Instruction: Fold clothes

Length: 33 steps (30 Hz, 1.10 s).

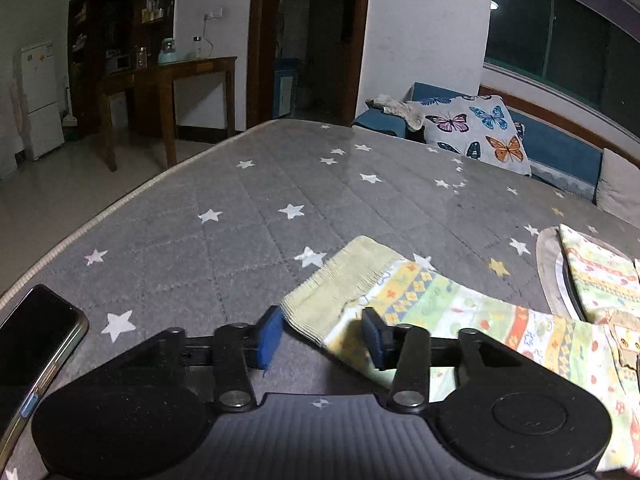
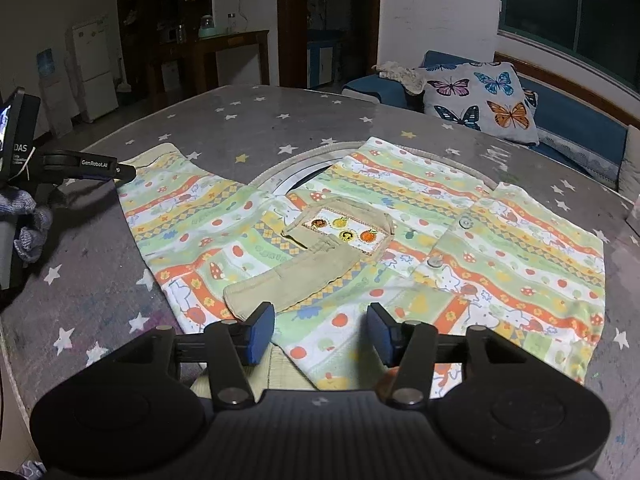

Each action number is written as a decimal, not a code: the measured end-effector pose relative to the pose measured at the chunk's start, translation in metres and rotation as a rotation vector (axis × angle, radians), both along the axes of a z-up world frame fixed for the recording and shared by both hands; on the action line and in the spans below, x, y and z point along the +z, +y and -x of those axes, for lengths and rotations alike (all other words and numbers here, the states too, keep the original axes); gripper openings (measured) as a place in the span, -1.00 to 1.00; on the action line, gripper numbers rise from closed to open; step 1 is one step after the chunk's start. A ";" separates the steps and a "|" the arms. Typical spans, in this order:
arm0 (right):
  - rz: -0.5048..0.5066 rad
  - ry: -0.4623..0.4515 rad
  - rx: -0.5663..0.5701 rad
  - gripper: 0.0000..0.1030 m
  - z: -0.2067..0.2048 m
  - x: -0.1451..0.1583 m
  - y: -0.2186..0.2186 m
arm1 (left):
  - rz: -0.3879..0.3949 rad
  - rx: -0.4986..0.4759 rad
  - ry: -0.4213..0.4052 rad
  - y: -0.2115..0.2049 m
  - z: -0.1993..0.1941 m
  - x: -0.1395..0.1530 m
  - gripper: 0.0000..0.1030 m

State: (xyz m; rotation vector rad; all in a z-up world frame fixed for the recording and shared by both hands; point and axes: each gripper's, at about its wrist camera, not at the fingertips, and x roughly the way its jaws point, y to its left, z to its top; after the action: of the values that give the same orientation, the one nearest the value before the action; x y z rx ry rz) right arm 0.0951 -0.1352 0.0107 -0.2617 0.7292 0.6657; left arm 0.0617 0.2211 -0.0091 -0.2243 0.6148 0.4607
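A little patterned shirt [image 2: 360, 216] lies flat on the starry grey bed cover [image 1: 248, 216], front side up; one sleeve [image 1: 360, 280] sticks out to the side. The left gripper [image 1: 320, 336] sits right at that sleeve's cuff, jaws partly apart with the cuff edge between them, not squeezing it. The right gripper [image 2: 320, 332] hangs over the shirt's bottom edge, jaws apart, holding nothing. It looks like the sleeve fold comes first; next the left jaws need to pinch the cuff and carry it across the shirt.
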 end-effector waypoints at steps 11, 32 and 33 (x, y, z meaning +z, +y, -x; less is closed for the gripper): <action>-0.043 -0.013 -0.023 0.01 0.004 0.011 -0.010 | 0.058 -0.088 -0.105 -0.014 0.008 0.032 -0.91; -0.221 0.053 -0.329 -0.19 -0.012 0.019 -0.120 | 0.086 -0.856 -0.144 -0.258 -0.003 0.066 -0.91; -0.235 0.068 -0.346 -0.20 -0.014 0.018 -0.126 | 0.084 -0.891 -0.110 -0.266 -0.006 0.060 -0.90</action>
State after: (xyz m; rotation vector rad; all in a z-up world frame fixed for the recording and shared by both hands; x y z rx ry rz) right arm 0.1087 -0.2615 0.0289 0.1034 0.7317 0.4257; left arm 0.0674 -0.0449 0.0507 -0.0377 0.5651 -0.4345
